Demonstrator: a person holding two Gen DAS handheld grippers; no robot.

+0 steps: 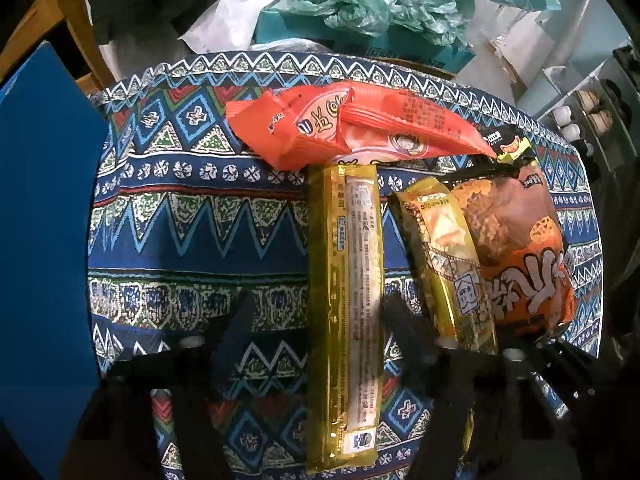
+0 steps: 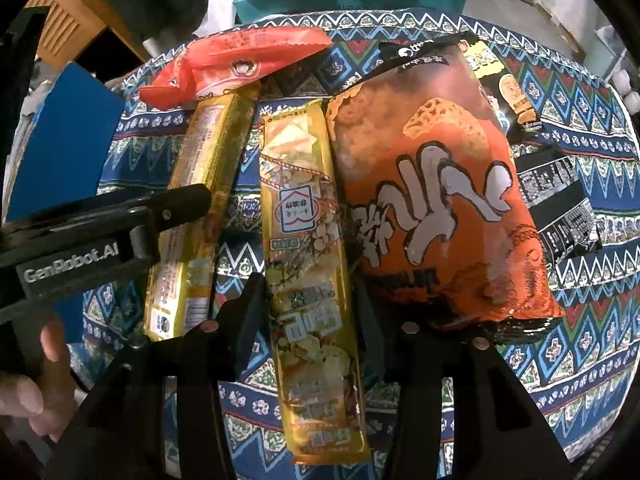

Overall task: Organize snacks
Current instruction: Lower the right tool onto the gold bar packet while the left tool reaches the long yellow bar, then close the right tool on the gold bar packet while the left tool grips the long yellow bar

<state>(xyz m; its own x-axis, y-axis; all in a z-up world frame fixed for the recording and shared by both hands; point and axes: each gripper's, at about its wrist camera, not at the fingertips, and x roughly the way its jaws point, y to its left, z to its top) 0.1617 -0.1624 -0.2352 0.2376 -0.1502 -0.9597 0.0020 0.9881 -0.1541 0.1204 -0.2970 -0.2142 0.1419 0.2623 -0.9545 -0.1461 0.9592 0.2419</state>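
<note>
Gold wrappers lie side by side on the patterned table (image 1: 192, 216): your left fingers (image 1: 316, 320) straddle the long gold bar (image 1: 344, 320), part open, gripping nothing; your right fingers (image 2: 310, 300) likewise straddle the gold snack pack (image 2: 308, 240), beside the orange bag (image 2: 432, 200).

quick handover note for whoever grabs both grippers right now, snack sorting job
Left gripper: fingers straddle the long gold pack with a gap on the left side; not gripped.
Right gripper: fingers straddle the shorter gold snack pack; grip unclear.
On the patterned cloth: both gold packs lie side by side, the big orange bag to their right, the red pack across the far end, a black pack far right.
Done: packs roughly lined up.
Left: finish placing both gold packs, then the rest.
</note>
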